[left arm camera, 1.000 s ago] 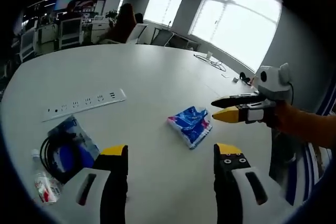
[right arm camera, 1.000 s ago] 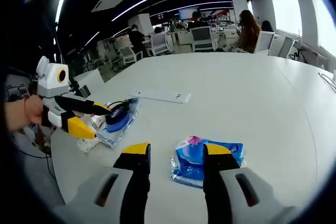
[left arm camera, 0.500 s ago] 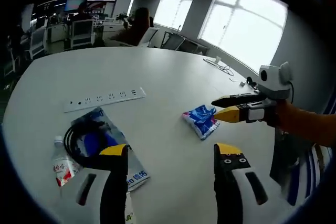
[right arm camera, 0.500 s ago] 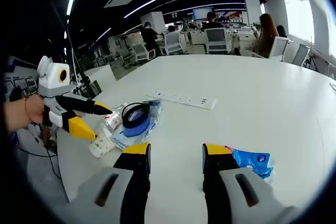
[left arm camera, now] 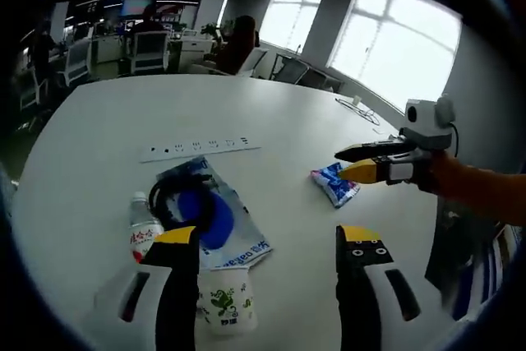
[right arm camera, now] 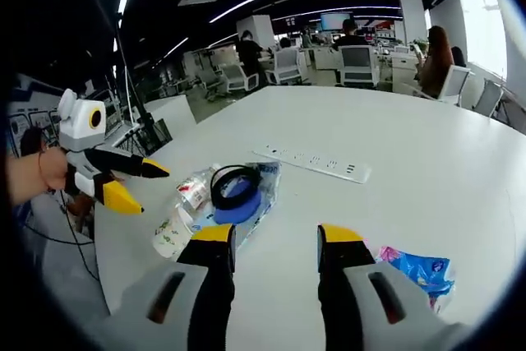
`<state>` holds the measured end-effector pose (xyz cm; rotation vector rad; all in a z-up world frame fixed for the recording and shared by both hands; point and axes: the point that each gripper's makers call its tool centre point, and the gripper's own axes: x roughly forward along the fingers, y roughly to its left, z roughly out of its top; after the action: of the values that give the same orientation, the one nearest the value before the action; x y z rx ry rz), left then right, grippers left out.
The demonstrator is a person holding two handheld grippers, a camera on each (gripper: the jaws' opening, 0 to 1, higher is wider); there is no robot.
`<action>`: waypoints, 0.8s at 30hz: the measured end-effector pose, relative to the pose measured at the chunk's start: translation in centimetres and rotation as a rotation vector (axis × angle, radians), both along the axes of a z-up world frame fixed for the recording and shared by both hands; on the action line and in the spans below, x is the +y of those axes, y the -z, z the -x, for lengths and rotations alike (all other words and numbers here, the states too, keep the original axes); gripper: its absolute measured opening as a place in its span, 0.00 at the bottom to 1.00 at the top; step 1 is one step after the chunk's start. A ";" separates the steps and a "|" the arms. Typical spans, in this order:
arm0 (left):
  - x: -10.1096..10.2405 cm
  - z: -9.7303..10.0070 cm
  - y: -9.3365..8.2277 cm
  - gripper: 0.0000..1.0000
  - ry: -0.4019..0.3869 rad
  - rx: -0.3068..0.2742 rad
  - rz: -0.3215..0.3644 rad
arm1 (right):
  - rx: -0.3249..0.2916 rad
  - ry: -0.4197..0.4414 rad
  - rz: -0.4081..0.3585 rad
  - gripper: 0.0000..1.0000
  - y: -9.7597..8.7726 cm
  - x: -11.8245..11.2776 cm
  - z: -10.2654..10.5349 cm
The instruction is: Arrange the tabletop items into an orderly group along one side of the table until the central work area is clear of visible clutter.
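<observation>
Your right gripper (left arm camera: 355,172), jaws parted and empty, sits nearest the blue tissue pack (left arm camera: 335,184), which lies well right of the power strip (left arm camera: 200,147); your left gripper (left arm camera: 265,240) is also parted.

Lying flat on the white table (left arm camera: 99,129): long white power strip (left arm camera: 200,148); clear plastic pouch with coiled black cable (left arm camera: 200,212); small water bottle (left arm camera: 145,232) and green-printed white packet (left arm camera: 222,305) touching it; crumpled blue tissue pack (left arm camera: 335,183) apart.

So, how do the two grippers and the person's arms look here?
Each gripper has a light grey body and two black jaws with yellow tips: the left gripper, the right gripper. Seen from the other side, each carries a white box. An orange sleeve covers the right arm.
</observation>
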<state>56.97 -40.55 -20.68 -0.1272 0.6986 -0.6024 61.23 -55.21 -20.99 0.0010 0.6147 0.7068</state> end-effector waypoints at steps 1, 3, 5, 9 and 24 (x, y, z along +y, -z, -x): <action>0.5 0.1 0.0 0.68 -0.008 -0.001 0.001 | 0.001 -0.007 0.001 0.38 0.0 0.5 0.0; 1.2 0.3 0.0 0.68 -0.017 0.001 0.000 | -0.001 -0.017 0.005 0.38 0.1 1.1 -0.2; 2.0 0.5 0.1 0.68 -0.030 0.003 -0.001 | 0.002 -0.027 0.002 0.38 0.1 1.9 -0.3; 3.5 0.8 0.2 0.68 -0.051 0.004 0.001 | 0.005 -0.050 0.008 0.38 0.3 3.5 -0.5; 9.1 1.3 0.8 0.67 -0.130 0.003 0.009 | 0.031 -0.119 0.035 0.37 2.1 9.3 -2.4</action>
<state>55.72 -31.40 -21.48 -0.1804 0.6852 -0.4811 63.64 -45.89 -23.08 -0.0573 0.6610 0.8127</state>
